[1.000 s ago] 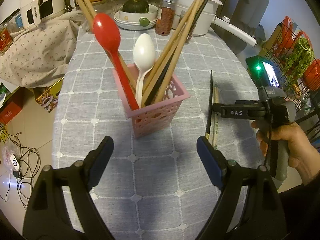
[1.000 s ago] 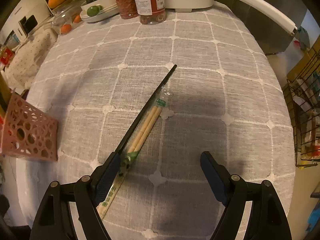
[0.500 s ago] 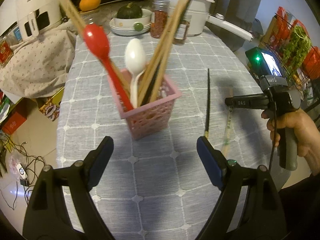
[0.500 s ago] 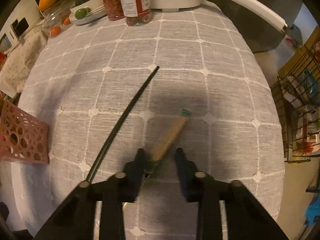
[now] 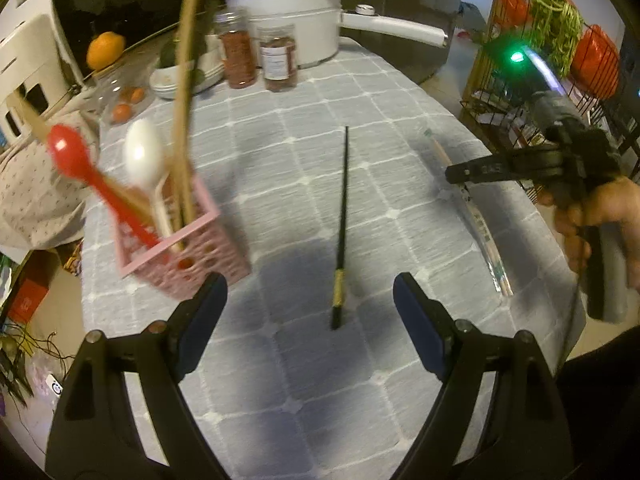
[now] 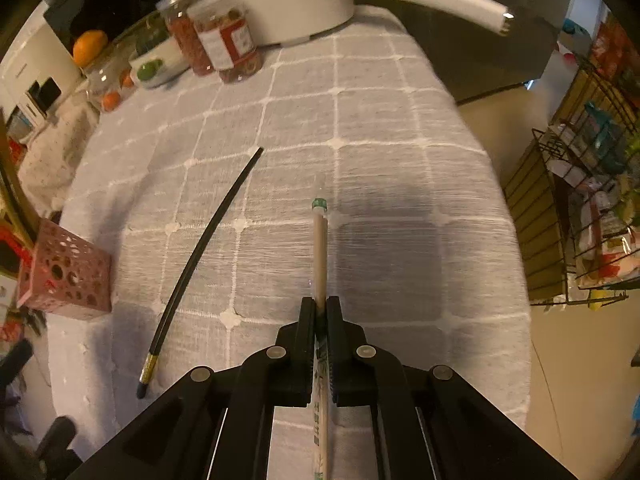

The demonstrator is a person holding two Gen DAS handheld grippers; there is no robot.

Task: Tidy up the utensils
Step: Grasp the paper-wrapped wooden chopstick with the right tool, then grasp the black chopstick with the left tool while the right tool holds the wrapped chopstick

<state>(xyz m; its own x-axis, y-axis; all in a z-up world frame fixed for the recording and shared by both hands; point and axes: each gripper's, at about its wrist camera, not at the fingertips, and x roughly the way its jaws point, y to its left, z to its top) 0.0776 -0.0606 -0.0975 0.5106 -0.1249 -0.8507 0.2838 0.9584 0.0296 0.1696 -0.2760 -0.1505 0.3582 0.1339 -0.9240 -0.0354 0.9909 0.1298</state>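
A pink perforated utensil holder (image 5: 188,248) stands on the grey checked tablecloth (image 5: 280,160), holding a red spoon (image 5: 76,160), a white spoon (image 5: 144,156) and wooden chopsticks (image 5: 184,92). A black chopstick (image 5: 342,216) lies loose on the cloth, straight ahead of my open, empty left gripper (image 5: 310,312). My right gripper (image 6: 320,312) is shut on a wrapped pair of wooden chopsticks (image 6: 320,248) and holds it above the cloth. The right gripper also shows in the left wrist view (image 5: 460,172). The black chopstick (image 6: 200,256) and the holder (image 6: 64,276) lie to its left.
A white pot with a long handle (image 5: 304,12), two spice jars (image 5: 276,56), a stack of bowls (image 5: 172,76), an orange (image 5: 106,50) and a white appliance (image 5: 28,68) stand at the table's far end. A wire rack of goods (image 5: 560,40) stands to the right.
My right gripper has shut on the wrapped chopsticks and lifted them off the cloth. My left gripper has swung right, from facing the holder to facing the black chopstick.
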